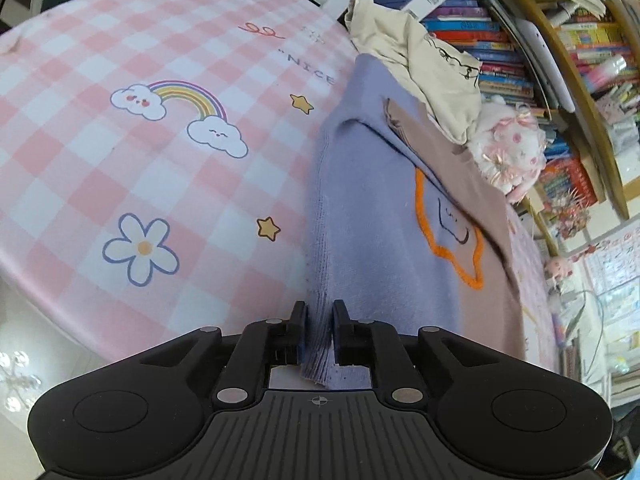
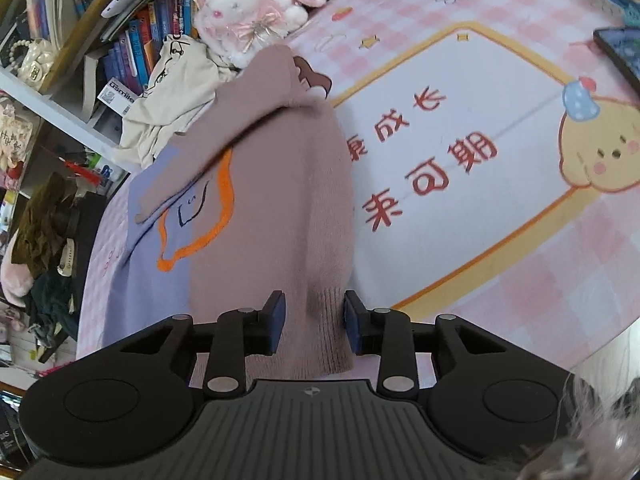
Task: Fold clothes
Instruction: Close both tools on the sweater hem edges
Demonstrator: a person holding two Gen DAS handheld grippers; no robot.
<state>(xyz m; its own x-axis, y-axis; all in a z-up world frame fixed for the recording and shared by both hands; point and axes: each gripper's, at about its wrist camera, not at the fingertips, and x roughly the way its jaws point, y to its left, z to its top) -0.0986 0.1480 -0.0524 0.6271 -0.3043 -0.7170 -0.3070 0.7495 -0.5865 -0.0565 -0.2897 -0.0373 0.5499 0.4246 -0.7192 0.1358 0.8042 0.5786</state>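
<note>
A knit sweater, lilac on one half and dusty pink on the other with an orange outlined figure, lies on the pink checked tablecloth. My left gripper is shut on the ribbed lilac hem, which bunches between the pads. In the right wrist view the same sweater shows its pink half with a sleeve folded across it. My right gripper stands around the pink ribbed hem; the jaws are apart and the cloth fills the gap without being pinched flat.
A cream garment lies crumpled beyond the sweater, also in the right wrist view. A pink plush rabbit sits by it. Bookshelves stand behind. A dark tablet lies at the far right. The table edge runs near left.
</note>
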